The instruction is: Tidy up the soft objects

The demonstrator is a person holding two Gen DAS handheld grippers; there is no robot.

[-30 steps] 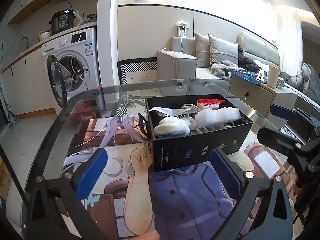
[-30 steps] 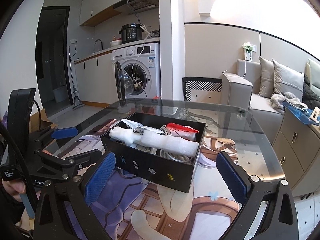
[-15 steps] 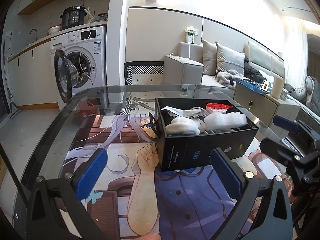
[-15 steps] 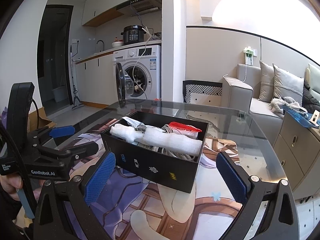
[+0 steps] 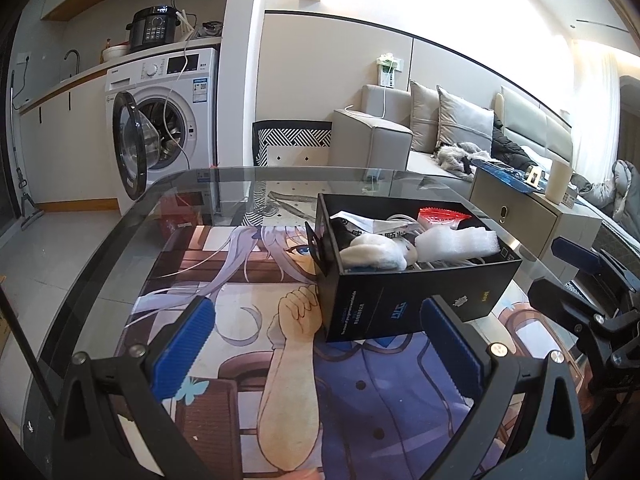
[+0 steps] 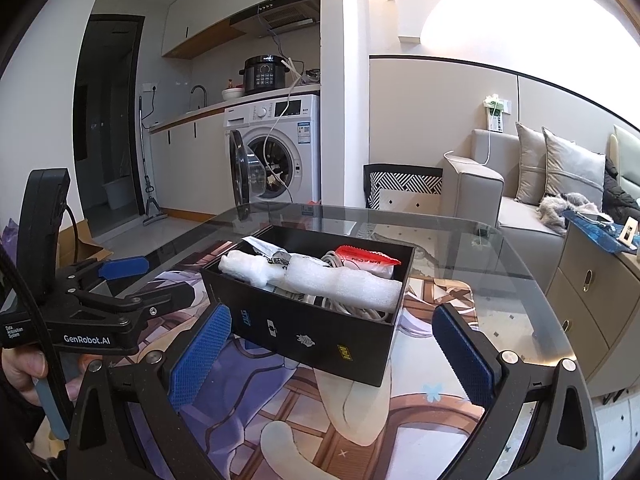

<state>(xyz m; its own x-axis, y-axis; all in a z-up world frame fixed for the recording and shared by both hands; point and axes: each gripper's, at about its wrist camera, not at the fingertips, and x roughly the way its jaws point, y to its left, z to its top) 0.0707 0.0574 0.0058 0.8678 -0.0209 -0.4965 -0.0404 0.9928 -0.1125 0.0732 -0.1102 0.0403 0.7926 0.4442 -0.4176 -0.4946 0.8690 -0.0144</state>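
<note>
A black box [image 5: 416, 300] [image 6: 312, 332] stands on the glass table, on an anime-print mat [image 5: 240, 280]. It holds white foam pieces [image 5: 456, 242] [image 6: 344, 284], a white soft bundle [image 5: 372, 254], a red packet [image 5: 440, 214] [image 6: 368, 258], cables and a wrapper. My left gripper [image 5: 320, 344] is open and empty, in front of the box. My right gripper [image 6: 332, 354] is open and empty, in front of the box from the other side. Each gripper shows in the other's view, the right one [image 5: 580, 280] and the left one [image 6: 120, 284].
The round glass table's edge [image 5: 120, 232] curves at left and back. Behind stand a washing machine [image 5: 164, 120] with its door open, a sofa [image 5: 400, 132] with cushions, and a low cabinet [image 5: 532, 208] at right.
The left wrist view has swung left, so the box sits further right in it. The right wrist view has barely shifted. Both grippers stay open.
</note>
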